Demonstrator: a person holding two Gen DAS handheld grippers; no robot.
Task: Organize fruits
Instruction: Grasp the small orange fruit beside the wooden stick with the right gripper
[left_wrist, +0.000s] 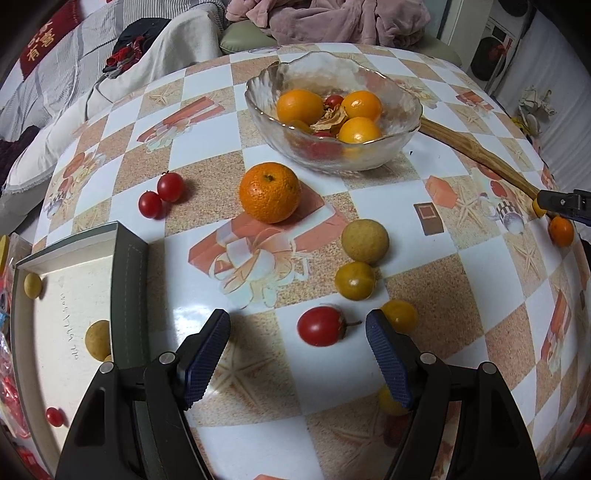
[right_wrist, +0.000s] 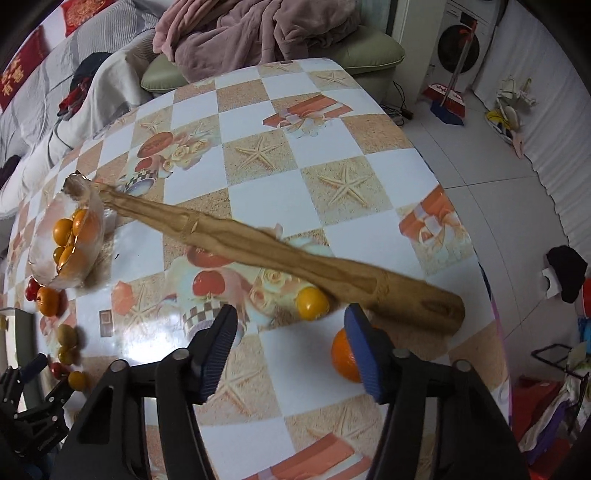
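**What the two wrist views leave unseen**

In the left wrist view, a small yellow fruit (left_wrist: 389, 402) is largely covered by the left gripper's right finger (left_wrist: 389, 363), and another yellow fruit (left_wrist: 400, 314) sits partly behind that finger's tip. The open box (left_wrist: 129, 266) at the lower left is cut off by the picture's edge and partly covered by the gripper's body; a round tan fruit (left_wrist: 98, 339) inside it is half hidden by the box wall. The glass bowl (left_wrist: 369, 155) blurs the fruit low down inside it.

In the right wrist view, an orange (right_wrist: 341, 356) is half hidden behind the right gripper's right finger (right_wrist: 364, 354). The wooden stick (right_wrist: 280, 254) is smeared by motion blur.
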